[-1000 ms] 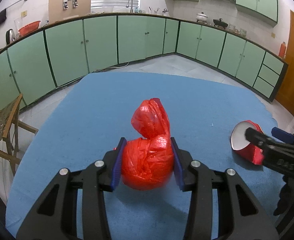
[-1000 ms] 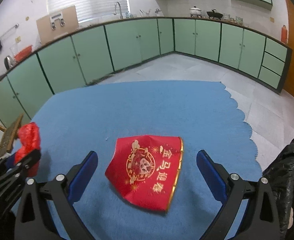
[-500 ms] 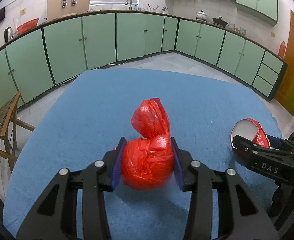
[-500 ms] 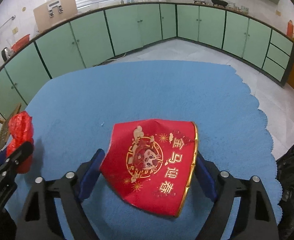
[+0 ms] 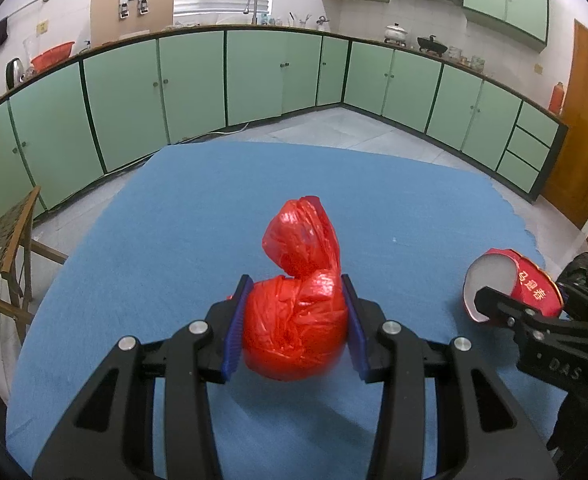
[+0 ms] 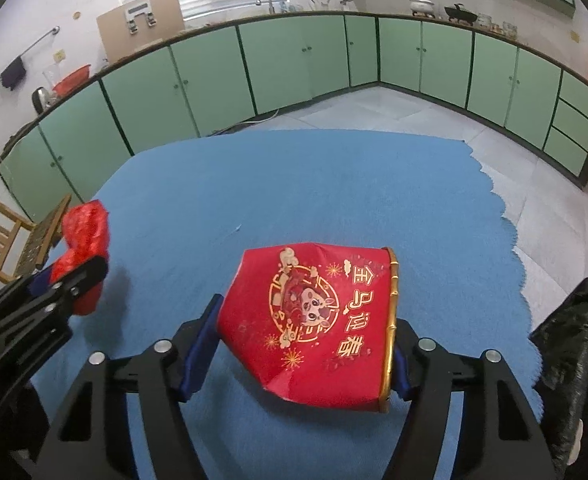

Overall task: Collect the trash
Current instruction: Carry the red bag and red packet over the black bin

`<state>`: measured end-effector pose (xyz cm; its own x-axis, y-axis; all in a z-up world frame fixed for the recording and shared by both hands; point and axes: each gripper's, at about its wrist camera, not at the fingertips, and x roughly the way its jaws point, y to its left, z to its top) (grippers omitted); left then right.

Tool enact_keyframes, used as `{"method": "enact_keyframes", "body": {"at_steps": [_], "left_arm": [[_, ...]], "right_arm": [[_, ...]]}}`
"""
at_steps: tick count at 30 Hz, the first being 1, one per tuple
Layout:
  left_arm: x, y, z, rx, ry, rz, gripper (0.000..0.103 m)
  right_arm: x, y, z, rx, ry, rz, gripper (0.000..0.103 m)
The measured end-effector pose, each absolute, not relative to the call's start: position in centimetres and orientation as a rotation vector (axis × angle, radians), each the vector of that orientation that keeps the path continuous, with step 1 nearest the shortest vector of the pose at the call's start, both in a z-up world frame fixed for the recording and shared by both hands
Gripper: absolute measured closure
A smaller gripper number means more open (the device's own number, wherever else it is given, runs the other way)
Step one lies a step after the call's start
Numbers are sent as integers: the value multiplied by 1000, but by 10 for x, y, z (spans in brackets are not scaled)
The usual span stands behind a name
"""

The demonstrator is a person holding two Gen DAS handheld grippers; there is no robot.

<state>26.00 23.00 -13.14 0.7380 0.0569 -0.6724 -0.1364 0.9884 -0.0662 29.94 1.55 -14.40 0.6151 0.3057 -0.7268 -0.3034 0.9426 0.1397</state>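
Note:
A crumpled red plastic bag sits low over the blue tablecloth, and my left gripper is shut on its lower bulge with both blue pads pressing its sides. The same bag appears at the left of the right wrist view. A squashed red paper cup with gold print and a gold rim lies on its side between the fingers of my right gripper. Its jaws are closing, and both pads touch the cup's base and rim. From the left wrist view the cup shows its white inside.
A black plastic bag hangs off the table's right edge. A wooden chair stands beside the table on the left. Green cabinets line the far walls across a tiled floor.
My right gripper moved forward around the red cup and narrowed from wide open until its pads met the cup, which now looks tipped up. The left gripper and bag stayed put.

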Motion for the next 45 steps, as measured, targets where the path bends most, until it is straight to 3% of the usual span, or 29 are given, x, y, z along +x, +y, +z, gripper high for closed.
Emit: {"method": "enact_keyframes", "body": {"at_steps": [21,45], "left_arm": [[211,162,-80,-86,661,25,62],[160,16,-40,-38,582,-184,62]], "right_arm": [[223,-52,-80,39,698,320,35],[154,-181,-33,83,582,155,35]]}}
